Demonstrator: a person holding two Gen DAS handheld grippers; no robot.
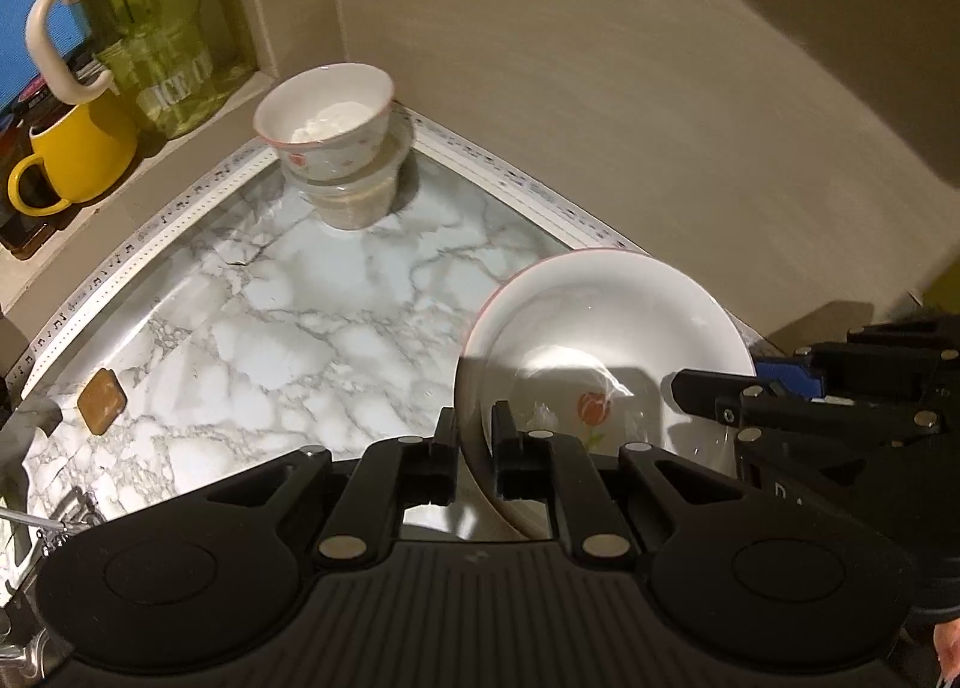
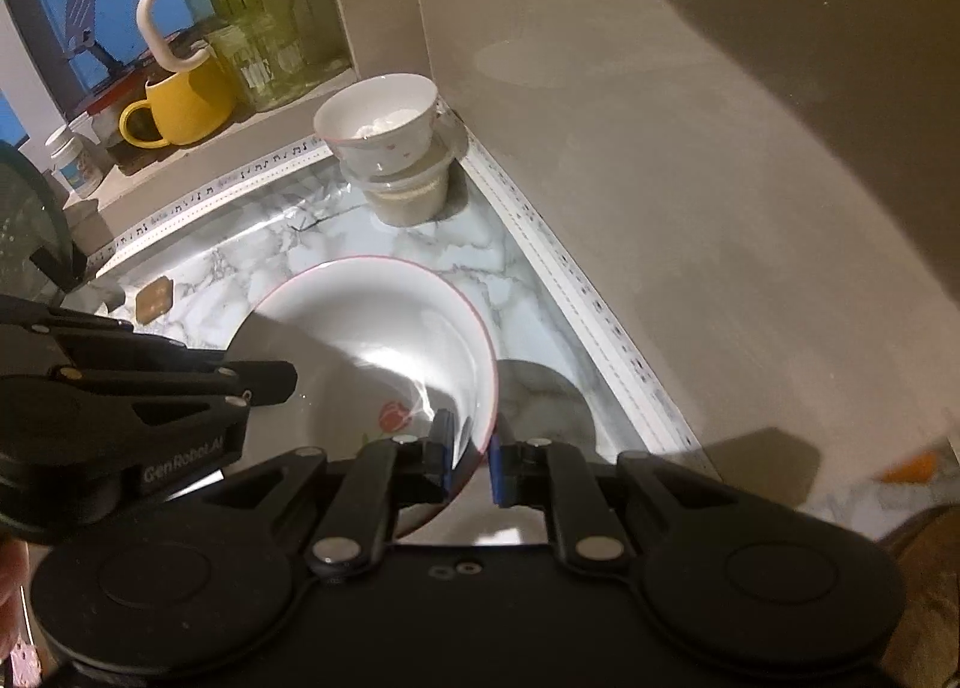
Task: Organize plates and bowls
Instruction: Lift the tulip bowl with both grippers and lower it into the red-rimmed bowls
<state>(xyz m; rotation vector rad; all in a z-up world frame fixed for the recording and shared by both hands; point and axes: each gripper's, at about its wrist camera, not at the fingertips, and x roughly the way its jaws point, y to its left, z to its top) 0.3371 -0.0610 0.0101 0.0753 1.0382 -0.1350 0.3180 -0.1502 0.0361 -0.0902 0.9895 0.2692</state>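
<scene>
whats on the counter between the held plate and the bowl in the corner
Nothing: bare marble counter between the plate and the bowl, in both wrist views.

Left gripper (image 1: 471, 448) and right gripper (image 2: 474, 457) sit at bottom centre, jaws pinched nearly closed, angled downward.

Two wrist fisheyes, close above marble counter (image 1: 288, 292), angled steeply down toward corner, sharing white plate (image 1: 600, 322), corner bowl (image 2: 378, 117)
</scene>
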